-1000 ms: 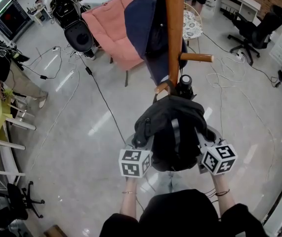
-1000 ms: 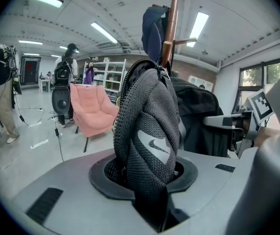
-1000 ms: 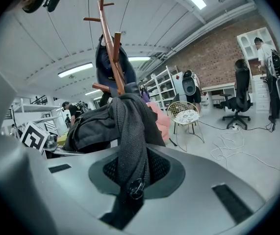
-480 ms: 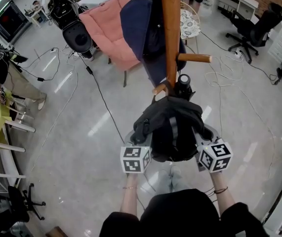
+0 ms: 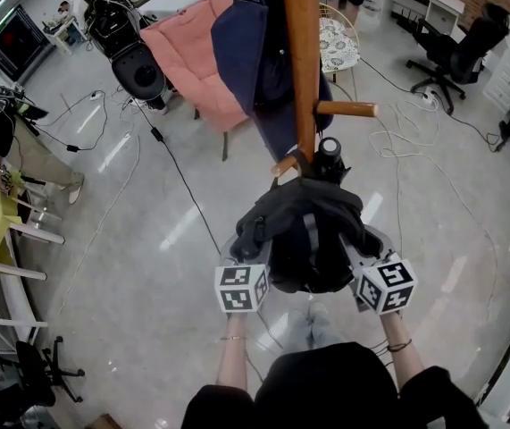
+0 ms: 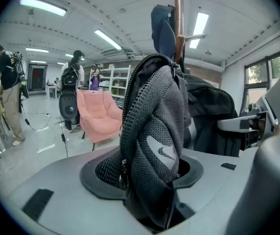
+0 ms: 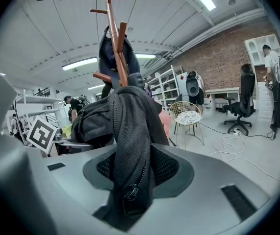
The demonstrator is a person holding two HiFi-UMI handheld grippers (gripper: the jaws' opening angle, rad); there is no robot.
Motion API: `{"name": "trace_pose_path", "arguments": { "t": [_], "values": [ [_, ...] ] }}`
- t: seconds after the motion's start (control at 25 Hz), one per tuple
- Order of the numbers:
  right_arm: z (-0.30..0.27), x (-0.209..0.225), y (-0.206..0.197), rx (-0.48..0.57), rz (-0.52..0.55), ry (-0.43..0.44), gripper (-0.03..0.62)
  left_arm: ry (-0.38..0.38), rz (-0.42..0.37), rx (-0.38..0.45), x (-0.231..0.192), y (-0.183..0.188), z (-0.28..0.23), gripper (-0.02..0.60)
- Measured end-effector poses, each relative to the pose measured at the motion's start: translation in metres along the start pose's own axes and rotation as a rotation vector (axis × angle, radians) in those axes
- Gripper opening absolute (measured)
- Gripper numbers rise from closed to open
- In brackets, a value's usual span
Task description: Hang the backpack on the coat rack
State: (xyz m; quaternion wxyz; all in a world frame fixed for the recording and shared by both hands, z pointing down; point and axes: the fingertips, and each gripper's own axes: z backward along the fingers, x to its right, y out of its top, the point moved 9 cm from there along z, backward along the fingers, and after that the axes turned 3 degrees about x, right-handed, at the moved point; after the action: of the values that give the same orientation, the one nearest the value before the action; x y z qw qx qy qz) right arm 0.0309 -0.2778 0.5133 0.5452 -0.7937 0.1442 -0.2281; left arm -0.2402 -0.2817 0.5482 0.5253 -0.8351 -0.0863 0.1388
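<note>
- Pale, glossy floor [image 5: 147, 195] far below, crossed by cables.
- Wooden rack [image 5: 304, 79] upright at centre, its pole straight ahead of the person.
- Navy jacket [image 5: 241, 52] draped high on the rack, left of the pole.
- Black backpack [image 5: 308, 231] low on the rack, top against the pole, body hanging toward the person and between the two grippers.
- Left gripper [image 5: 247, 262] at the backpack's left flank, level with its lower half. Jaws wide apart and just now opening. A fold of grey mesh with a zip stands in the gap, not pinched.
- Right gripper [image 5: 371, 256] at the backpack's right flank, level with the left one. Jaws about half apart, likewise just now opening. A dark mesh strip with a zip pull lies loose between them.
- Short lower peg [image 5: 283, 162] at the backpack's top, touching it; whether the loop sits over the peg, impossible to tell.
</note>
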Motion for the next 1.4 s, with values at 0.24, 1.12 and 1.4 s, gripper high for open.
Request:
{"name": "trace_pose_path", "arguments": {
  "t": [0.24,1.12,1.4],
  "values": [
    [0.004,-0.009,0.003,0.034,-0.004,0.070,0.218,0.067,0.045,0.026,-0.009,-0.004,0.014,0.245],
    [0.030,-0.061,-0.002,0.007,0.097,0.285,0.223,0.192,0.023,0.151,0.003,0.018,0.093,0.149],
    [0.032,-0.055,0.012,0.052,0.078,0.293,0.100,0.204,-0.002,0.206,0.012,0.027,0.118,0.055]
  ]
}}
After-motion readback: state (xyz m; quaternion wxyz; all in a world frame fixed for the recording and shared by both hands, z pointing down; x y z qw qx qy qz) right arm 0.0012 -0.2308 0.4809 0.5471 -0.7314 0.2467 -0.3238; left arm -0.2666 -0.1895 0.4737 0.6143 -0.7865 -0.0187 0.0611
